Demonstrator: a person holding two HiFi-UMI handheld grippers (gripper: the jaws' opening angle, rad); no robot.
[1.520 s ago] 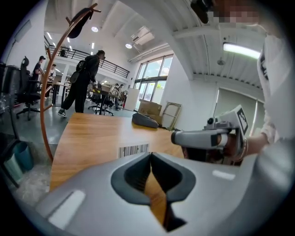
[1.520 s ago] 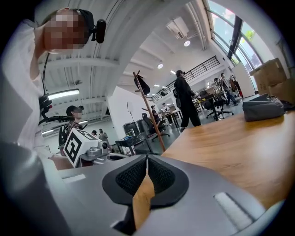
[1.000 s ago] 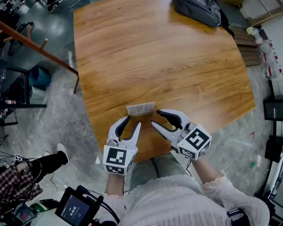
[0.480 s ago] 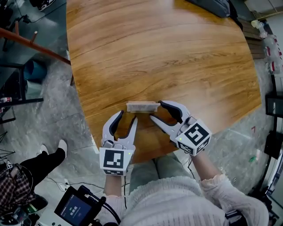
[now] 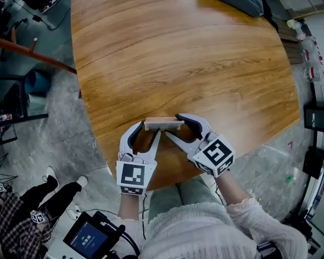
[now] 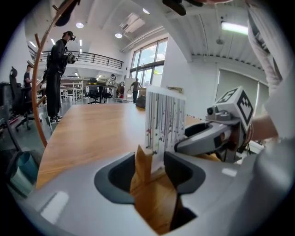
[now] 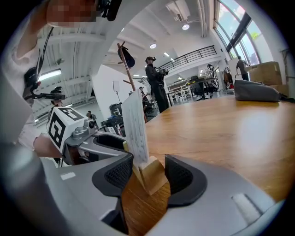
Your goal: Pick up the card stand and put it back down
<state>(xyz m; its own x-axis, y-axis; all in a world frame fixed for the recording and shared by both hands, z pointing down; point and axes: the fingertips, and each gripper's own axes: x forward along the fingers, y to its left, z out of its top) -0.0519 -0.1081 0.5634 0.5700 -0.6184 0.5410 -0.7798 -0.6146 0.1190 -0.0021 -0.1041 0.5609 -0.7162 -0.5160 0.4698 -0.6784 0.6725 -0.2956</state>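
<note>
The card stand (image 5: 163, 123), a light wooden block holding an upright white card, rests on the wooden table (image 5: 177, 60) near its front edge. My left gripper (image 5: 147, 132) is open with the stand's left end (image 6: 144, 165) between its jaws, and its pads do not press on it. My right gripper (image 5: 173, 126) is open around the right end (image 7: 152, 174), with gaps on both sides. Both pairs of jaws have just been opening. The card (image 7: 136, 125) rises above the jaws. Each gripper view shows the other gripper beyond the stand.
A dark bag (image 5: 243, 6) lies at the table's far edge. The table's front edge runs just behind my grippers. A person (image 6: 57, 69) stands beyond the table's far side, near a wooden coat rack (image 6: 41, 92). A device with a screen (image 5: 91, 238) sits by my lap.
Both grippers have come forward and down towards the stand, and their jaws now flank its two ends. The jaws stand wider than before. The stand has stayed on the table.
</note>
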